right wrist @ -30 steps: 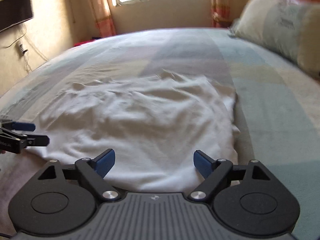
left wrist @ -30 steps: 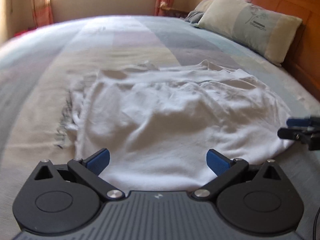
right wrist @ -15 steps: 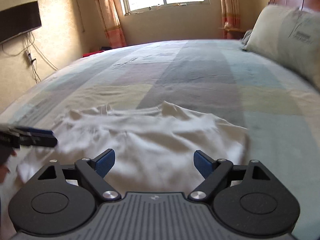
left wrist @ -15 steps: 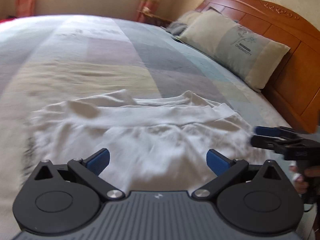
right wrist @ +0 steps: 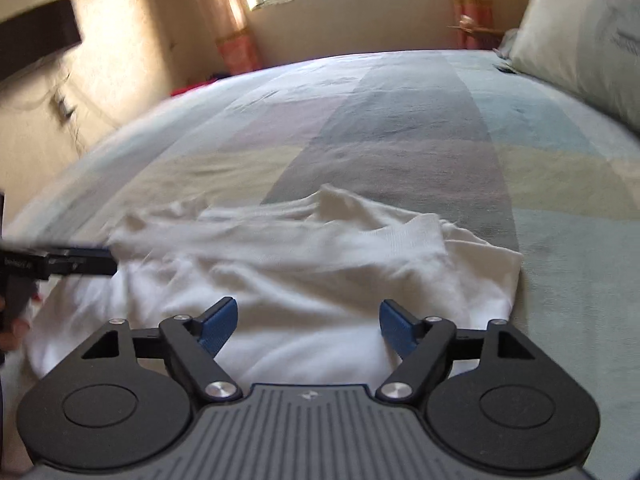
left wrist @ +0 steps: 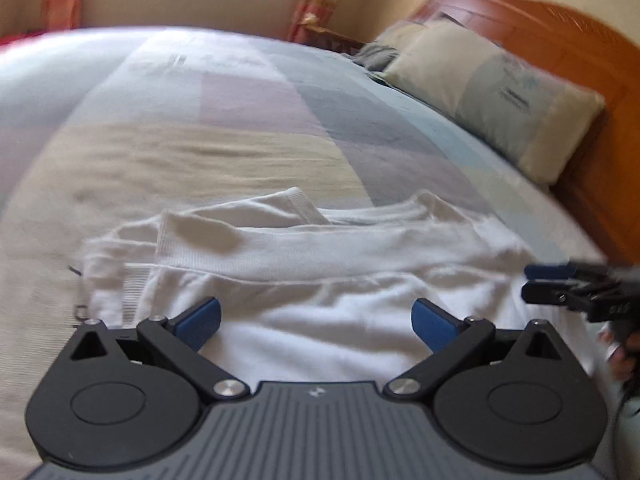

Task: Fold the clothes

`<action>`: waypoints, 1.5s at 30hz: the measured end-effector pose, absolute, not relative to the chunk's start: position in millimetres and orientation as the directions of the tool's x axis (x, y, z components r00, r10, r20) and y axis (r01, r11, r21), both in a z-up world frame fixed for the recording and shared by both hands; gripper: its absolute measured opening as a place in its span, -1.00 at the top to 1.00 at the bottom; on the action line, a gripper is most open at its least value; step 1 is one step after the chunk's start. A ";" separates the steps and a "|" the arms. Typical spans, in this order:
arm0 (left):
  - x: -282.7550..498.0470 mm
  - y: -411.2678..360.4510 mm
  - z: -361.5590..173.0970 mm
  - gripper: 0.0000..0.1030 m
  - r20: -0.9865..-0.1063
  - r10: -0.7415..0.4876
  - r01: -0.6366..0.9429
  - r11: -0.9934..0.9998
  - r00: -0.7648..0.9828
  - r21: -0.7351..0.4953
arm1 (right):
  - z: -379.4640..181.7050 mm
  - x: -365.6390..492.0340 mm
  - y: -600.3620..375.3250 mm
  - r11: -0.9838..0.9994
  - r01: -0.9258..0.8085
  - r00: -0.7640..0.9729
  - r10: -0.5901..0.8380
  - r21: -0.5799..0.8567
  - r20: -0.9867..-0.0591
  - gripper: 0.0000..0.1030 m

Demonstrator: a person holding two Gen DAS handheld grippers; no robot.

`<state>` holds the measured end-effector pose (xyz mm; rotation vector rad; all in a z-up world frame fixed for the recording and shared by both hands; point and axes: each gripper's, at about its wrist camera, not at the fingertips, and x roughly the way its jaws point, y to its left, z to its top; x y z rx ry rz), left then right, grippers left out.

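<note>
A white garment [left wrist: 320, 272] lies part-folded on the bed [left wrist: 224, 152], near its front edge. Both claws are released and hold nothing: left gripper [left wrist: 316, 318], and right gripper [right wrist: 308, 322], whose jaws have just been closing slightly. The next move likely calls for pinching 2 corners. No containers show.

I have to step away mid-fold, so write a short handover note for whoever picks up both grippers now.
Left gripper: open, empty, over the near edge of the white garment.
Right gripper: open, empty, jaws just narrowed slightly, nothing between them.
Garment: on the bedspread, partly folded, far edge doubled toward you, wrinkled.
Left to do: probably the side folds, then smoothing.
</note>
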<state>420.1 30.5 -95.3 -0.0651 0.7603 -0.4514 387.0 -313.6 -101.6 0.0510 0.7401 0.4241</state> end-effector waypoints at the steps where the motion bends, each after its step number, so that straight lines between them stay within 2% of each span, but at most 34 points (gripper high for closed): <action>1: 407.2 27.9 -90.1 -0.96 -0.649 -0.414 0.403 0.898 0.638 -0.176 | -96.7 374.0 -307.7 0.907 -0.394 0.652 0.390 0.148 -0.651 -0.63; 5: 349.8 17.5 -76.1 -0.96 -0.657 -0.358 0.513 0.857 0.663 0.051 | -86.3 312.8 -289.4 0.851 -0.522 0.639 0.346 -0.057 -0.687 -0.71; 10: 274.1 1.2 -89.0 -0.98 -0.657 -0.218 0.588 0.694 0.722 0.415 | -103.2 249.2 -282.4 0.753 -0.565 0.669 0.177 -0.339 -0.722 -0.72; 13: 247.0 -7.7 -106.8 -0.98 -0.654 -0.162 0.608 0.580 0.739 0.542 | -115.2 230.8 -280.1 0.706 -0.561 0.684 0.102 -0.432 -0.722 -0.72; 15: 238.9 -11.2 -112.7 -0.99 -0.619 -0.163 0.593 0.546 0.768 0.592 | -118.3 227.6 -276.7 0.700 -0.555 0.690 0.084 -0.450 -0.719 -0.73; 17: 241.3 -14.0 -113.1 -0.99 -0.613 -0.169 0.592 0.541 0.772 0.597 | -119.1 228.9 -273.5 0.707 -0.545 0.690 0.073 -0.450 -0.720 -0.74; 22: 265.8 -9.1 -107.2 -0.99 -0.656 -0.220 0.625 0.614 0.722 0.482 | -118.9 237.2 -272.8 0.737 -0.522 0.675 0.049 -0.429 -0.736 -0.88; 28: 269.5 -13.0 -110.8 -0.99 -0.640 -0.210 0.603 0.630 0.739 0.490 | -121.4 243.5 -276.9 0.775 -0.499 0.658 0.049 -0.387 -0.751 -1.00; 33: 275.5 -9.2 -111.6 -0.99 -0.657 -0.215 0.592 0.683 0.723 0.428 | -122.8 256.1 -288.6 0.829 -0.489 0.601 0.096 -0.270 -0.793 -1.00; 38: 274.4 -9.0 -114.0 -0.99 -0.633 -0.234 0.576 0.706 0.738 0.411 | -131.0 259.6 -300.0 0.900 -0.421 0.612 0.189 -0.114 -0.768 -1.00; 40: 276.2 -10.9 -113.3 -0.99 -0.628 -0.237 0.578 0.701 0.742 0.418 | -130.7 260.4 -299.1 0.907 -0.409 0.603 0.192 -0.095 -0.774 -1.00; 42: 271.9 -15.2 -110.9 -0.99 -0.628 -0.217 0.588 0.656 0.748 0.473 | -123.0 259.7 -294.1 0.899 -0.414 0.605 0.157 -0.140 -0.781 -1.00; 45: 260.5 -20.4 -111.6 -0.99 -0.586 -0.154 0.571 0.511 0.796 0.642 | -117.9 249.4 -277.8 0.794 -0.461 0.685 0.035 -0.396 -0.727 -1.00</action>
